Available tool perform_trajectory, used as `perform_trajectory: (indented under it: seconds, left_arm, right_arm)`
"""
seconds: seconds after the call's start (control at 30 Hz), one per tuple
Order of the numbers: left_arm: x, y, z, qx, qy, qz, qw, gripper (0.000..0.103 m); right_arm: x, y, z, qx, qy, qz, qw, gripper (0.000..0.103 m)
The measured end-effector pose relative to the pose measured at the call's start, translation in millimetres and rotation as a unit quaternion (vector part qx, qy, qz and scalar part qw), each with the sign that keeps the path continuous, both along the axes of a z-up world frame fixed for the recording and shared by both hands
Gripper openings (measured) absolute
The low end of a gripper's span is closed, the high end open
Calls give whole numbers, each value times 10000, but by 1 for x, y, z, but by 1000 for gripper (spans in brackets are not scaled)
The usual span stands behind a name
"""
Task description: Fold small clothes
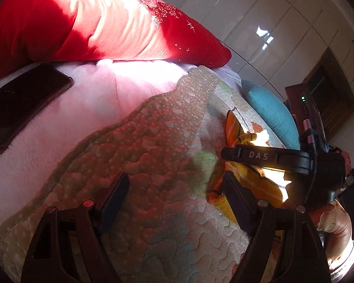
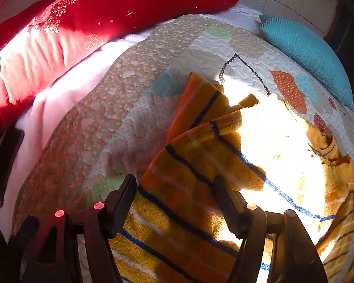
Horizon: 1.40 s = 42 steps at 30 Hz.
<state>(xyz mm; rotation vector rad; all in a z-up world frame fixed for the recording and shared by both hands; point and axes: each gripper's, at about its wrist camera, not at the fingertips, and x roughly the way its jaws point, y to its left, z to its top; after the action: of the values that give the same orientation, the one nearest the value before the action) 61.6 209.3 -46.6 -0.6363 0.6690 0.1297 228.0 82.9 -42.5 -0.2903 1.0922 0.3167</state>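
My left claw (image 1: 174,184) hangs with its two dark fingers spread wide and nothing between them, only the pale quilted patchwork bedspread (image 1: 153,155) below. My right claw (image 2: 174,188) is just as wide apart, holding nothing, its fingers poised over the near edge of the small yellow knitted sweater with thin blue and white stripes (image 2: 191,165); whether the pads touch the wool I cannot tell.

From the right wrist, that sweater lies on the bedspread (image 2: 134,89) from 6 o'clock out toward 3 o'clock, one sleeve doubled over toward 12 o'clock, its middle washed out by a patch of hard sunlight. From the left wrist, I see the same sweater (image 1: 250,184) at 3 o'clock, with my right claw (image 1: 226,165) over it.

Further out, a teal ribbed cushion (image 2: 311,54) sits at 2 o'clock on the bed's far edge. A long red velvet pillow with white floral embroidery (image 1: 94,23) runs across 11 to 12 o'clock, resting on a pale pink fleece blanket (image 1: 94,94). A dark rectangular smartphone (image 1: 23,103) lies flat on that blanket at 9 o'clock, just beside the pillow. Glossy cream wardrobe panels (image 1: 271,23) fill 1 o'clock
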Motion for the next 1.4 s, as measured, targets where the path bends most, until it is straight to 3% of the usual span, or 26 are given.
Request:
perform_trajectory:
  seconds: [0.1,0.2,0.23,0.3,0.43,0.57,0.73,0.87,0.97,1.1,1.17,1.23,1.27,1.33,1.4]
  left_arm:
    - [-1,4,0,-91,-40,52,9999,80]
    - [-4,6,0,-139,-70,105,9998,80]
    - [-5,7,0,-137,-74,122,9998,80]
    - [-6,6,2,-111,-98,169,9997,80]
    - [-8,3,6,-40,-197,242,9995,80]
    - [-2,-9,13,63,-154,152,9997,80]
    - [7,-41,28,94,-149,-355,9992,80]
    - [14,-80,40,387,-107,-861,9955,80]
    - [21,-108,46,648,-21,-1155,9912,80]
    - [31,-139,53,786,87,-1520,9852,80]
    - [34,-152,58,926,105,-1615,9825,80]
    - [36,-165,61,1076,118,-1672,9800,80]
    - [38,-171,61,1121,132,-1704,9789,80]
    - [42,-184,62,1135,187,-1795,9770,80]
    - [45,-198,63,1102,212,-1922,9749,80]
  right_arm:
    - [-4,14,-11,-701,-270,52,9972,73]
    - [-8,17,-13,-961,-510,-27,9941,43]
    - [-10,17,-13,-971,-554,9,9937,37]
    - [-11,12,-8,-819,-577,27,9950,21]
    - [-5,-32,23,406,-336,-227,9984,16]
    - [-3,-108,68,1346,-531,-612,9876,16]
    - [-10,-240,105,2067,-931,-1347,9646,16]
    - [-18,-342,88,2292,-1002,-2078,9457,16]
    - [-24,-399,53,2623,-683,-2387,9325,17]
    - [-46,-435,29,2679,-616,-2597,9257,23]
    - [-59,-450,39,2724,-769,-2694,9205,34]
    - [-73,-458,58,2683,-1086,-2644,9200,35]
    - [-78,-456,68,2675,-1213,-2555,9211,36]
    - [-81,-445,84,2697,-1310,-2264,9267,55]
    - [-75,-423,86,2353,-1263,-2033,9420,62]
